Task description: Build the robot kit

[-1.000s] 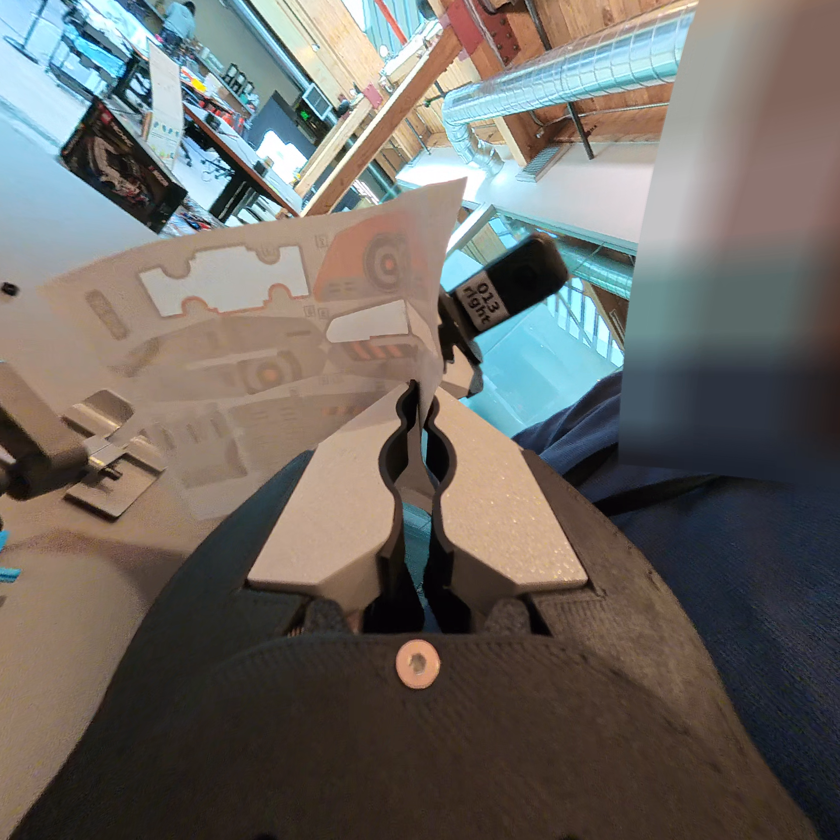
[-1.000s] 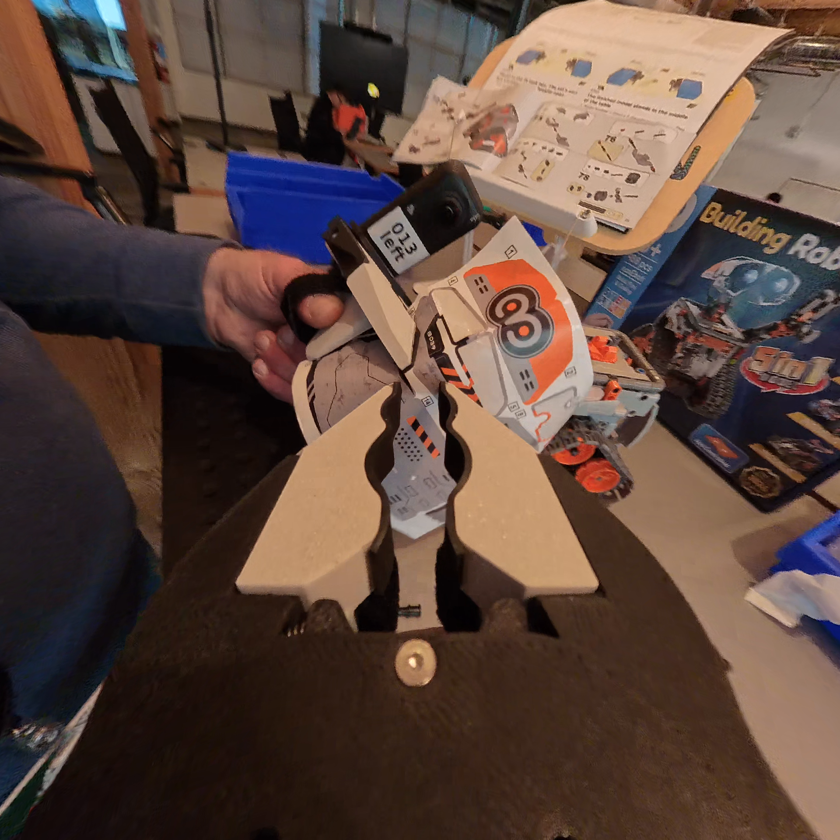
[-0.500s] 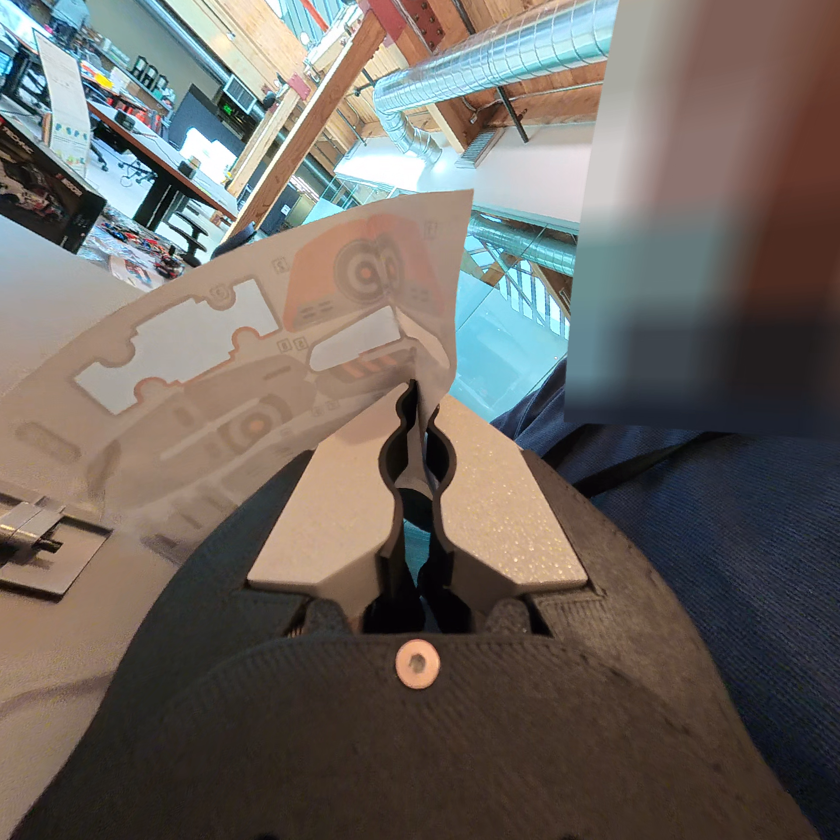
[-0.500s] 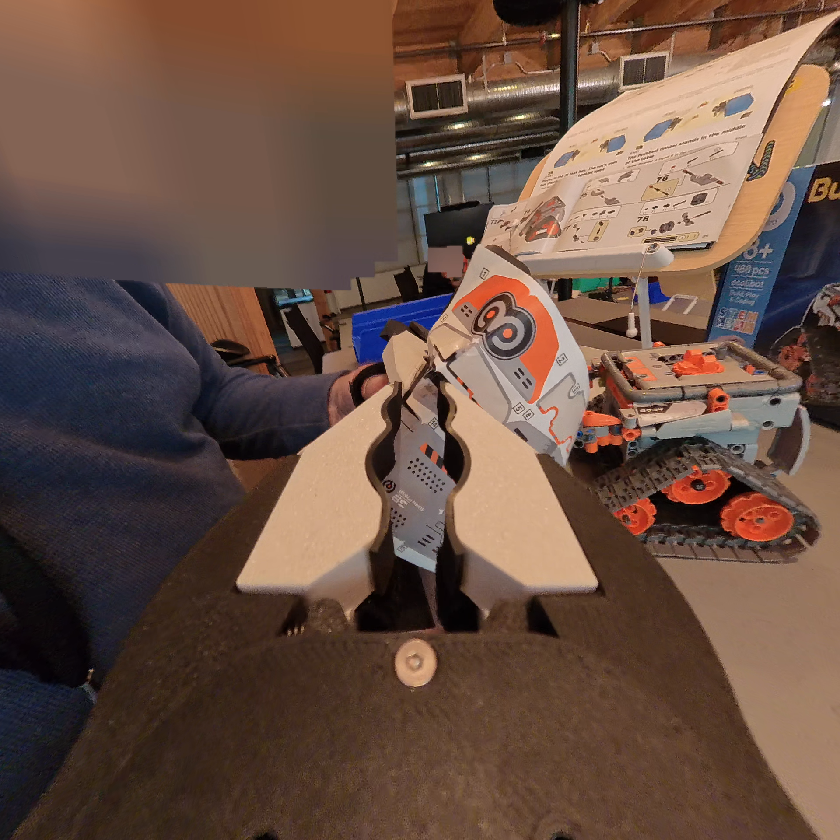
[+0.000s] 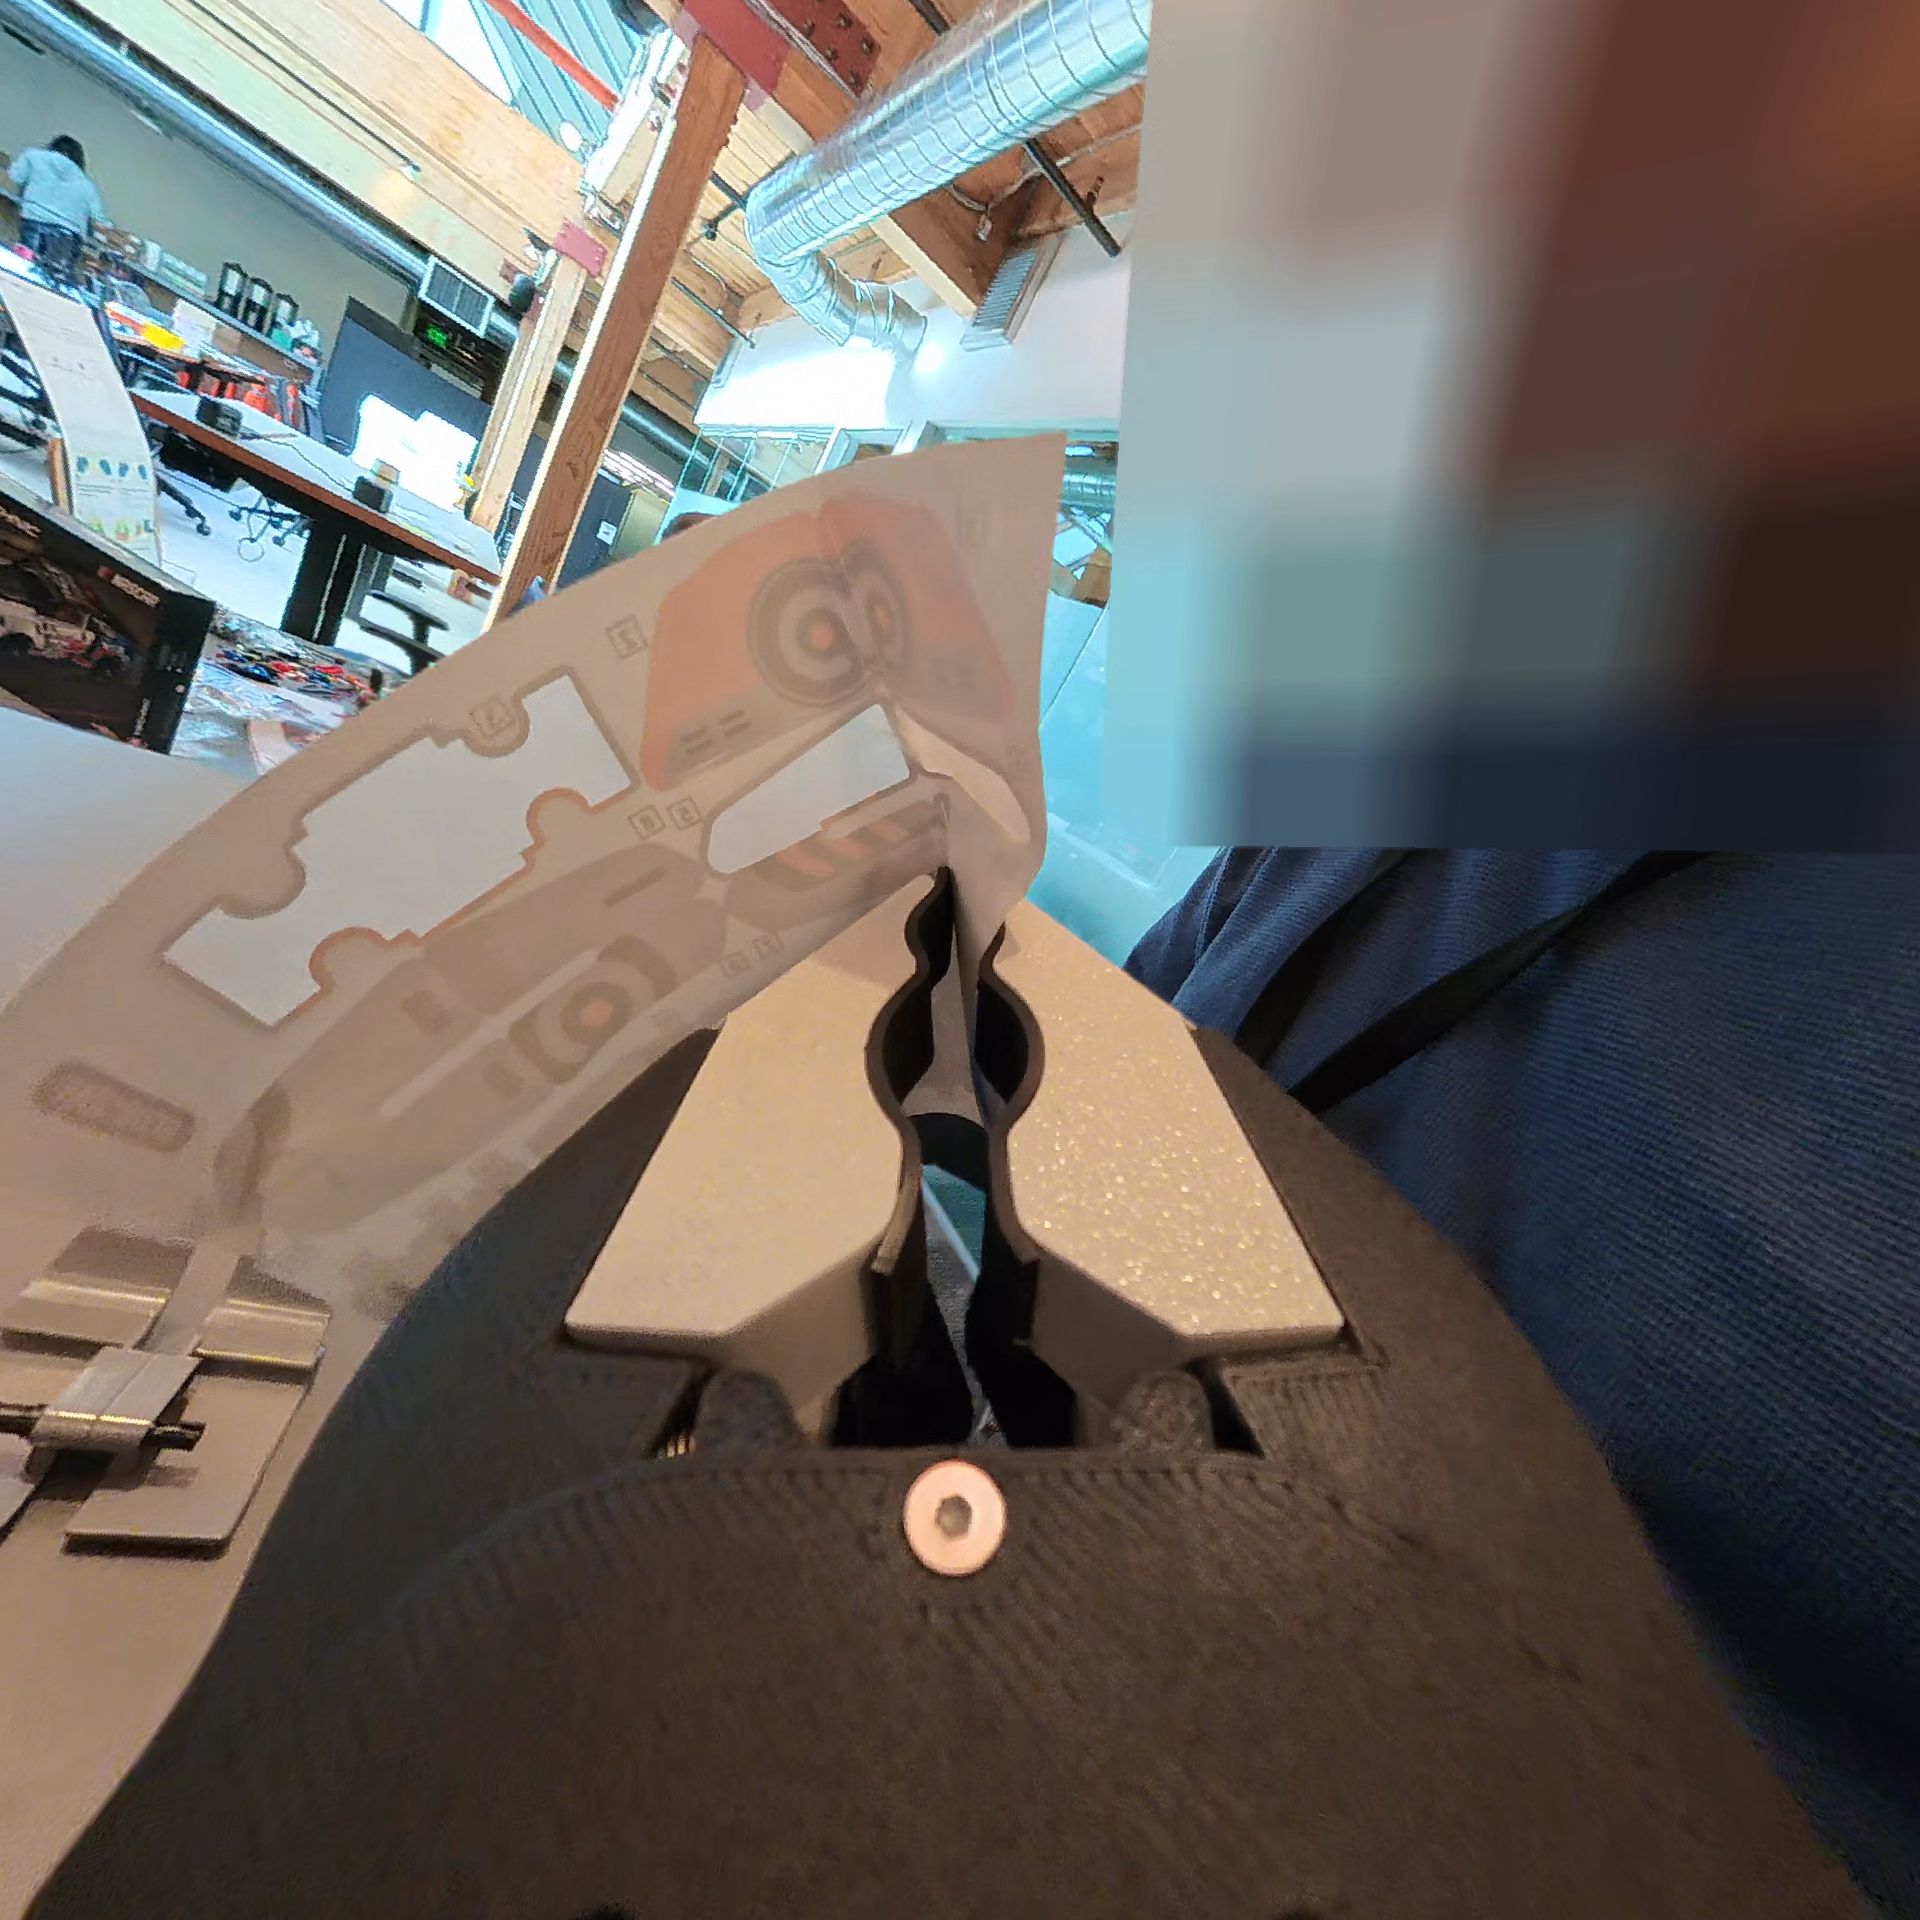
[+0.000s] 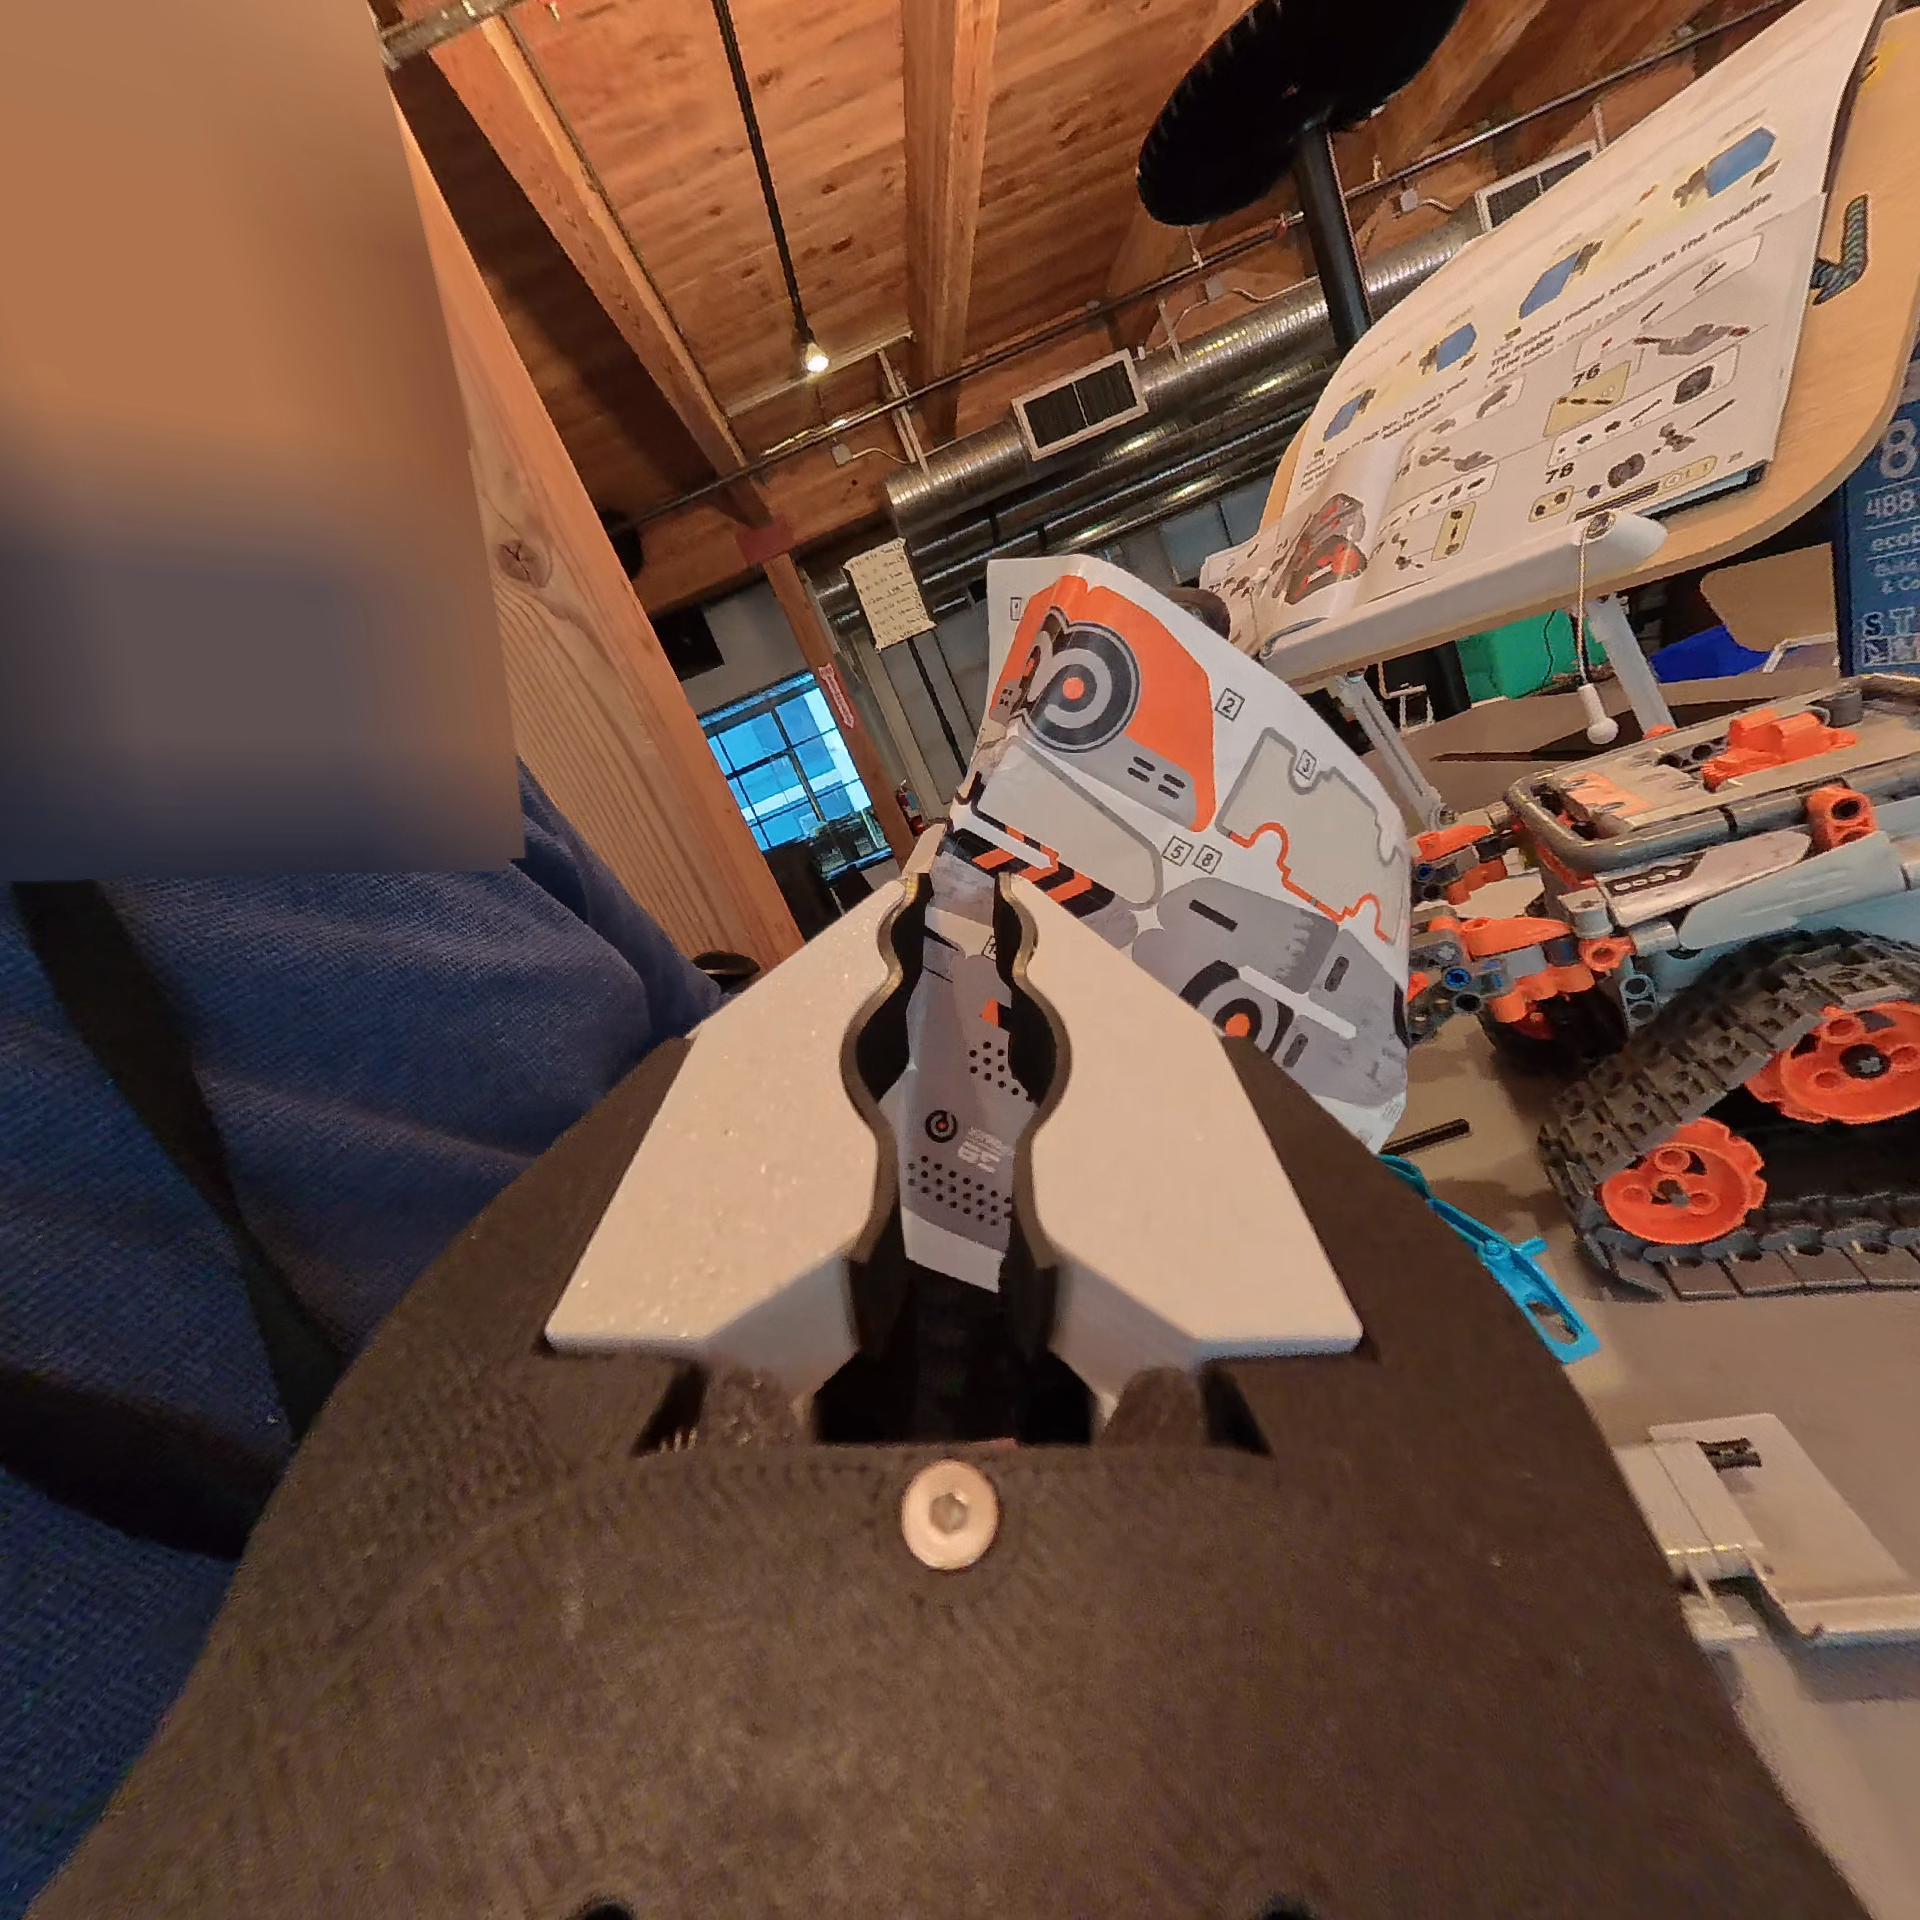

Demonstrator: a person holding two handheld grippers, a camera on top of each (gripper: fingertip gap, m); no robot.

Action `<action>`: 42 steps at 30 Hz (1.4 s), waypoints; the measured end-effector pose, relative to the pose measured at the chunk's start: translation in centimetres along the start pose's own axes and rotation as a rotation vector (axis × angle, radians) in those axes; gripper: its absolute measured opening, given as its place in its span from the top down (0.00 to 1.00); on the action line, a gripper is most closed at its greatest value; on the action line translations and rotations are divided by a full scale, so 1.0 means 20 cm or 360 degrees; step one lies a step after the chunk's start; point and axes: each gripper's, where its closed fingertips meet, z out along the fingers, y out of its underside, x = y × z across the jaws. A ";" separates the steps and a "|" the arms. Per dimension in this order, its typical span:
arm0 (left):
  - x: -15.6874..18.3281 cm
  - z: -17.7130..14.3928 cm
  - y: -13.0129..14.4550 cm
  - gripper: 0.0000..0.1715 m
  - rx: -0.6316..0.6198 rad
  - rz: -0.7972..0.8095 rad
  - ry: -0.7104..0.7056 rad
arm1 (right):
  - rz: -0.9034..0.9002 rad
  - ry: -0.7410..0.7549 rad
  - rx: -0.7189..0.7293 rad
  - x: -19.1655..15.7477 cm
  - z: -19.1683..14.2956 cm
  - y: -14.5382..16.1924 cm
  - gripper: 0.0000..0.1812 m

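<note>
Tracked model [image 6: 1683,987]: stood on the table, just beside the sheet.
Sticker sheet [image 5: 520,883]: held up off the table, curled.
Left gripper [image 5: 951,904]: jaws almost closed, the sheet's edge pinched at the tips.
Right gripper [image 6: 966,894]: jaws narrowly parted, a strip of sheet seen in the gap; a grip cannot be told.

Small boxed numerals dot the sticker sheet [image 6: 1195,831]. The open instruction booklet [image 6: 1558,364] on its stand carries step numbers and print. White lettering marks a blue box [image 6: 1886,540] and a black box [image 5: 83,655]. A written notice [image 6: 888,597] hangs on a post.
</note>
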 end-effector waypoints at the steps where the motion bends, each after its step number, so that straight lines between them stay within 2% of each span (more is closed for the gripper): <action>1: -0.01 0.00 0.01 1.00 -0.0025 0.0032 -0.0013 | 0.0009 -0.0002 -0.0008 -0.01 0.00 0.00 0.93; 3: -0.01 0.00 0.02 1.00 -0.0068 0.0067 -0.0019 | 0.0017 -0.0014 -0.0041 -0.02 0.02 0.02 0.91; 7: 0.02 0.01 0.01 1.00 -0.0073 0.0112 0.0047 | 0.0026 -0.0039 0.0004 -0.03 0.02 0.00 0.96; 19: 0.06 0.03 -0.01 1.00 0.0009 0.0123 0.0208 | -0.0003 -0.0110 0.0065 -0.08 0.03 -0.03 0.97; 31: 0.19 0.06 -0.10 1.00 0.0223 0.0076 0.0495 | 0.0085 -0.0346 0.0348 -0.18 0.05 -0.13 1.00; 36: 0.22 0.05 -0.12 1.00 0.0275 0.0072 0.0582 | 0.0093 -0.0327 0.0431 -0.16 0.03 -0.16 1.00; 42: 0.20 0.05 -0.12 1.00 0.0254 0.0080 0.0554 | -0.0001 -0.0215 0.0373 -0.13 0.02 -0.15 1.00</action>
